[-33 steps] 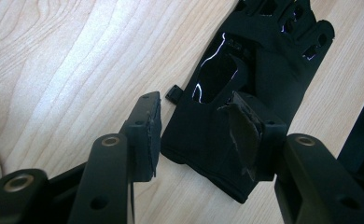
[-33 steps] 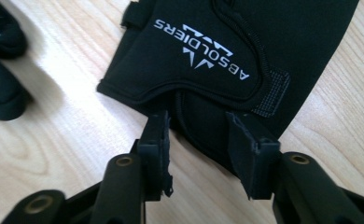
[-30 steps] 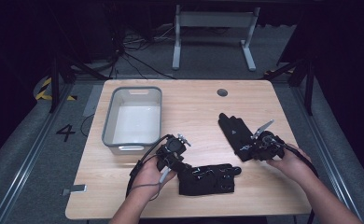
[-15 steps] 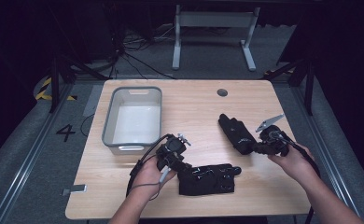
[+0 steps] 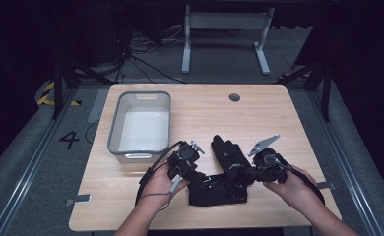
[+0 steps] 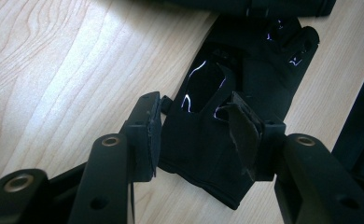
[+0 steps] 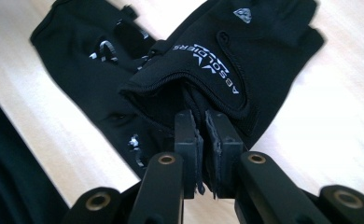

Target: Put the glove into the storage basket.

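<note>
Two black gloves lie on the wooden table. One glove lies flat near the front edge, and my left gripper has its pads pressed on both sides of that glove's cuff. The other glove, with white lettering, has its cuff raised. My right gripper has just been closing and is shut on that cuff. In the right gripper view the flat glove lies underneath, partly covered.
An empty grey bin stands on the left half of the table, just behind my left hand. A small round hole sits near the far edge. Bare wood stretches across the back and right of the table.
My right hand has moved left and upward, dragging the lettered glove by its cuff until it overlaps the flat glove. The left hand and its glove have stayed put.
</note>
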Action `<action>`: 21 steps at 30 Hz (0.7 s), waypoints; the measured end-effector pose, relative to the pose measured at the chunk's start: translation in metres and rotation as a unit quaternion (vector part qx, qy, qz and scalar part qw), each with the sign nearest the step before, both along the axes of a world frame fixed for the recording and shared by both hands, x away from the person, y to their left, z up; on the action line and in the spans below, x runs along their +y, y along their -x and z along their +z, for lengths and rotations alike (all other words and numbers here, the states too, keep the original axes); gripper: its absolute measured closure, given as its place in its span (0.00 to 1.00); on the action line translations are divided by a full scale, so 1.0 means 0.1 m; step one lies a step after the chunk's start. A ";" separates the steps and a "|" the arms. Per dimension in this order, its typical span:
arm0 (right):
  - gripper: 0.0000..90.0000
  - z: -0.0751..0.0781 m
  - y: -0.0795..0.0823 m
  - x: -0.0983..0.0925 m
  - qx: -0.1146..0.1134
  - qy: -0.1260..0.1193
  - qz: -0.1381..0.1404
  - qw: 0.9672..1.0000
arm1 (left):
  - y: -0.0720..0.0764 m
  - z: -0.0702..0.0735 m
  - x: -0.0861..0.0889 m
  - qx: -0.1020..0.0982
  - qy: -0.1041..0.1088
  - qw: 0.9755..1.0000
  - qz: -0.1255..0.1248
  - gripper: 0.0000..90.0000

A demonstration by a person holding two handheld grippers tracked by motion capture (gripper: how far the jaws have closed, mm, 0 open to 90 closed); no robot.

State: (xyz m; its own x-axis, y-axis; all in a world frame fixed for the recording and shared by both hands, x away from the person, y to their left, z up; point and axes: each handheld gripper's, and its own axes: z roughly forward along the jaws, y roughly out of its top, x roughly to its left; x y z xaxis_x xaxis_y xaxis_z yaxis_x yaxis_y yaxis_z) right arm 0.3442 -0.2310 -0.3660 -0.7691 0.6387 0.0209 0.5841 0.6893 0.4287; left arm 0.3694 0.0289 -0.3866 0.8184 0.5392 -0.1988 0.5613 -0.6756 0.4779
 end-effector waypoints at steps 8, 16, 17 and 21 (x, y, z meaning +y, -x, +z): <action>0.78 -0.20 0.16 0.08 0.029 -0.002 0.029 0.999 | 0.06 0.00 -0.08 0.007 0.003 1.000 -0.011 0.60; 0.75 -0.01 -0.19 0.01 -0.024 -0.017 0.031 0.999 | 0.21 -0.02 -0.32 0.016 0.026 0.998 -0.046 0.61; 0.75 -0.01 -0.29 0.00 -0.027 -0.024 0.038 0.999 | 0.22 -0.03 -0.36 0.016 0.028 0.998 -0.048 0.60; 0.76 -0.05 -0.59 -0.02 -0.030 -0.039 0.024 0.998 | 0.25 -0.11 -0.50 0.025 0.008 0.998 -0.053 0.59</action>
State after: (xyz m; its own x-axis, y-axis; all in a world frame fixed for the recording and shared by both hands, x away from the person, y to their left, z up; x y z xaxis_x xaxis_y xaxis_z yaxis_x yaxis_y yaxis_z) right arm 0.4035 -0.2330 -0.3706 -0.7999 0.5997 0.0223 0.5229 0.6783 0.5162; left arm 0.3444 -0.0212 -0.3978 0.8592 0.4474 -0.2482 0.5109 -0.7250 0.4619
